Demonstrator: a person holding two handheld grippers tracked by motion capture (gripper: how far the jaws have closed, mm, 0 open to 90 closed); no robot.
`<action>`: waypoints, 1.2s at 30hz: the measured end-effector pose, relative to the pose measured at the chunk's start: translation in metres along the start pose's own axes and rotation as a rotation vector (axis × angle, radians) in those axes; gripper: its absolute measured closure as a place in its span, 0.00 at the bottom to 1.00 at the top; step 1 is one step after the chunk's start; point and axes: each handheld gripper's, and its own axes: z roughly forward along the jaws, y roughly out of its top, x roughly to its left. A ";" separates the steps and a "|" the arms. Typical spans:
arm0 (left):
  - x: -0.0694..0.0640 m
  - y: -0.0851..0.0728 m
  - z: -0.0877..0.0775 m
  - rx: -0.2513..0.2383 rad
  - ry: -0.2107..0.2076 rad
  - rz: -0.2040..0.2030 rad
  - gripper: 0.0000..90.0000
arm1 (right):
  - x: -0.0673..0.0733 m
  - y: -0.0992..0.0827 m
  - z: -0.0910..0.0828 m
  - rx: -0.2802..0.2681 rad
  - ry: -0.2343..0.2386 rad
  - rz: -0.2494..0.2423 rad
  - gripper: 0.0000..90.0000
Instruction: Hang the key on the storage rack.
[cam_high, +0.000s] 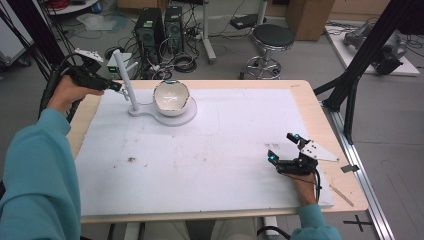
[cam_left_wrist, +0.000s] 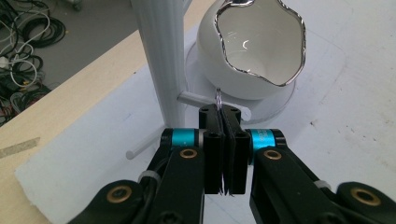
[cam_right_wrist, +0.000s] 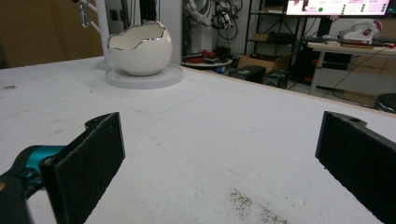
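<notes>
1. At the upper left of the high view, the left gripper is pressed together on a small metal ring beside the white stand.
2. The white bowl sits on the stand's round base, upper centre.
3. The right gripper rests at the lower right on the white mat, jaws wide apart, empty.

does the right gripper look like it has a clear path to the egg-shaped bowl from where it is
Probably yes. The right gripper rests open at the near right of the white mat, and bare mat lies between it and the egg-shaped bowl. The left gripper is off beside the white stand.
</notes>
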 end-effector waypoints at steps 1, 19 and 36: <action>0.000 0.000 0.000 -0.015 0.016 0.000 0.88 | 0.000 0.000 0.000 0.000 0.000 -0.001 0.01; -0.050 -0.045 -0.040 -0.310 0.123 0.011 0.02 | -0.001 0.000 -0.001 -0.005 0.003 0.021 0.01; -0.140 -0.131 -0.022 -0.560 0.088 0.055 0.02 | -0.001 0.000 -0.001 -0.005 -0.005 0.021 0.01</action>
